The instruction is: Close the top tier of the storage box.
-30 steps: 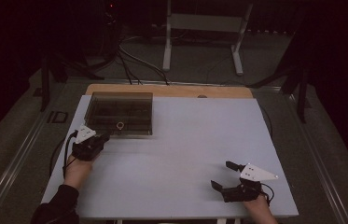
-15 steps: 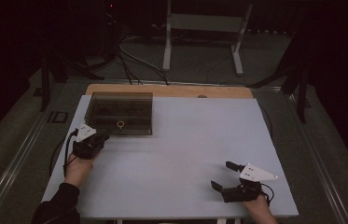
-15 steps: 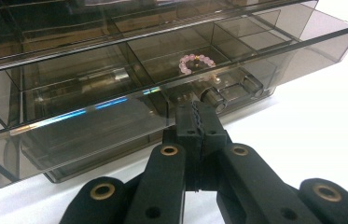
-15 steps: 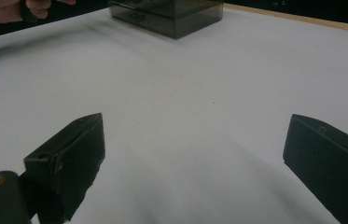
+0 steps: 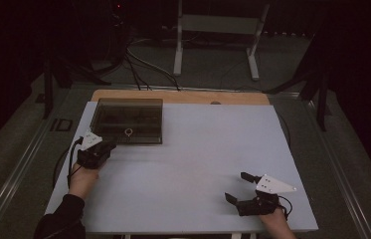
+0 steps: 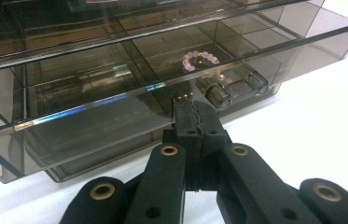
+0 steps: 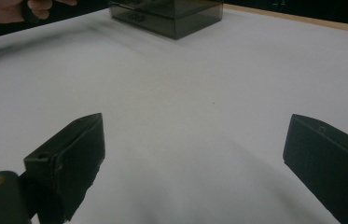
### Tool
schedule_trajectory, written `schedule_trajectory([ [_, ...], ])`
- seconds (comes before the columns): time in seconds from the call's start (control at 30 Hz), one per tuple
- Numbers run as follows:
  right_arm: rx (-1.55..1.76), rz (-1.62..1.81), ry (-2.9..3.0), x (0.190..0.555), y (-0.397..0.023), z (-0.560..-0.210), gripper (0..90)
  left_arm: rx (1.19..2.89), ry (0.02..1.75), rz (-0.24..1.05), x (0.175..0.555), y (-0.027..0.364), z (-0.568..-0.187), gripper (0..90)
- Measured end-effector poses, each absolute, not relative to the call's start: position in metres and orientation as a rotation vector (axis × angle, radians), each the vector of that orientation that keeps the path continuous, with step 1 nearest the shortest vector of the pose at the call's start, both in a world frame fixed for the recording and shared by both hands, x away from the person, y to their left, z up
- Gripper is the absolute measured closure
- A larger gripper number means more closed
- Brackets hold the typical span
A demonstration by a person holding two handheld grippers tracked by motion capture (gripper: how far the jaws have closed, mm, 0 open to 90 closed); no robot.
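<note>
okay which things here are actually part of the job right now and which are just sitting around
In use:
- smoked clear drawer box, its drawer pulled out
- pink bead bracelet in the drawer
- left gripper, shut, tips at the drawer front

Just there:
- right gripper, open, resting on the white table, apart from the box
- metal stand and cables on the floor behind

A lab or recording studio is suggested rather than a home. A white-topped table is set on a grey floor, lit alone while the surroundings are kept dark. Behind it, a metal stand and loose cables are seen on the floor, though that dim background can hardly be made out.
</note>
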State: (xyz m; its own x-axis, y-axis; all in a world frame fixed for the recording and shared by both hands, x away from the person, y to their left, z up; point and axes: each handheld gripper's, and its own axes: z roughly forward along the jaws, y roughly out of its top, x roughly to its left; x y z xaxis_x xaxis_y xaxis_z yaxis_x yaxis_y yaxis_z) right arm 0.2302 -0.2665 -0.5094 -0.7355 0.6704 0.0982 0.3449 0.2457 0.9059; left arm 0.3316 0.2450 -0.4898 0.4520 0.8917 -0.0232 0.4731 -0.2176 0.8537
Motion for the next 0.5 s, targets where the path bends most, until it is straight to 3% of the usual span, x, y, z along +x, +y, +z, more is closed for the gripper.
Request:
schedule_trajectory([
  [0.5, 0.943, 1.485, 2.208, 0.2302, -0.2676, -0.5091, 5.5, 1.855, 1.153, 0.614, 0.3362, 0.2432, -0.4901, 89.7],
])
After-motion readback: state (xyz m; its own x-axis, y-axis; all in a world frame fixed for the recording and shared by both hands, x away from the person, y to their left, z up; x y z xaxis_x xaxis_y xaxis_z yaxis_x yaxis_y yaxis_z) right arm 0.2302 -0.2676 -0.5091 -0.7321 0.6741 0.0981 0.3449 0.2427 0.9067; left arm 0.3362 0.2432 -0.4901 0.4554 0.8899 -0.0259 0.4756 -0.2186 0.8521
